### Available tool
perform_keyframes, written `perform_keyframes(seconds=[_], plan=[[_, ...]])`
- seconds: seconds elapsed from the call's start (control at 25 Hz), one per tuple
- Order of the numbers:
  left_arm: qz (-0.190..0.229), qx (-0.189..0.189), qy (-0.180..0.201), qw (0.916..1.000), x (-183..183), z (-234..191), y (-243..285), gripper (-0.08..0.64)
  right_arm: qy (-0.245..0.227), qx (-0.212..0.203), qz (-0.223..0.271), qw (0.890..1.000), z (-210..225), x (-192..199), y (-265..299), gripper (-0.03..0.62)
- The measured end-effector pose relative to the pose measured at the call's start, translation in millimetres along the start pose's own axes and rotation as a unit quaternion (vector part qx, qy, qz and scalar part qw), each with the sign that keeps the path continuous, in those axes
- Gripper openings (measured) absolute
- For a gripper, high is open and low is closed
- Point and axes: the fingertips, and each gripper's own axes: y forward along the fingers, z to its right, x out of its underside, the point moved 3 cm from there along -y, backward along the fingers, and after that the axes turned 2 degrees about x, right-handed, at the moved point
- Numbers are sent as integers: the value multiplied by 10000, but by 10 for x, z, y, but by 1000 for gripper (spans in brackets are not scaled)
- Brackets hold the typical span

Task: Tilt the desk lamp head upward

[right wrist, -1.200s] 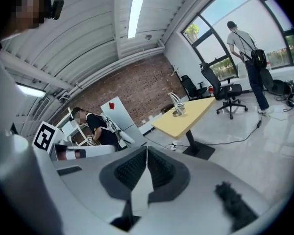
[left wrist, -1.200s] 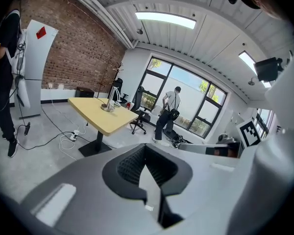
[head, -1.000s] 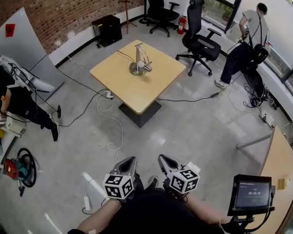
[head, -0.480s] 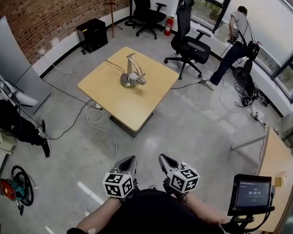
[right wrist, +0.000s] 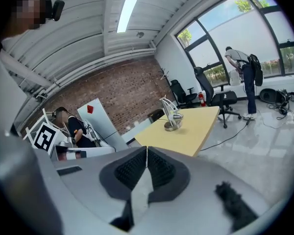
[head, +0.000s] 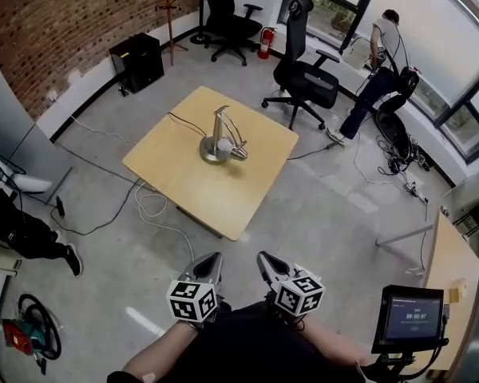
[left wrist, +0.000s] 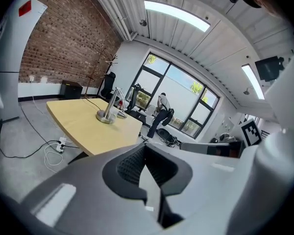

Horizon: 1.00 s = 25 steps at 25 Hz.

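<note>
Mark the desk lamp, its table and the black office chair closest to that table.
desk lamp (head: pixel 212 152): head view, on its round base.
table (head: pixel 223 199): head view, on the bare wooden top.
office chair (head: pixel 307 84): head view, on its seat.

Grey left gripper (head: pixel 211 259) and right gripper (head: pixel 265 258) — black ribbed pads (left wrist: pixel 131 165), white marker cubes (head: pixel 193 302), black top (head: pixel 247 349)

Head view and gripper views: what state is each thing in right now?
Desk lamp: upright on the table, head low by its base, untouched.
Left gripper: shut, empty, short of the table.
Right gripper: shut, empty, short of the table.
Screen: lit, showing digits.
</note>
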Motion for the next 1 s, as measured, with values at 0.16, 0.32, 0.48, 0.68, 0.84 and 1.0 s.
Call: perform_keyframes(seconds=[0.16,0.32,0.48,0.68,0.84,1.0], plan=[[-89,-27,-51,9999,32,-116,5,7,-5,38,-71,10000,-33,4,63,9],[-224,1,-116,9997,56,-174,14,8,27,85,-94,9999,-61,-27,121,9],[-279,-2,-73,9996,-53,-260,322,8,133,57,-126,9998,171,-124,363,9],[-193,-322,-82,9993,-358,-456,665,7,84,-268,-144,9995,425,-459,800,9],[15,-690,-156,9975,-671,-598,931,8,-21,-584,-93,9983,651,-862,1152,9],[123,-869,-108,9961,-995,-633,1324,7,-117,-816,-54,9966,924,-1270,1449,9]])
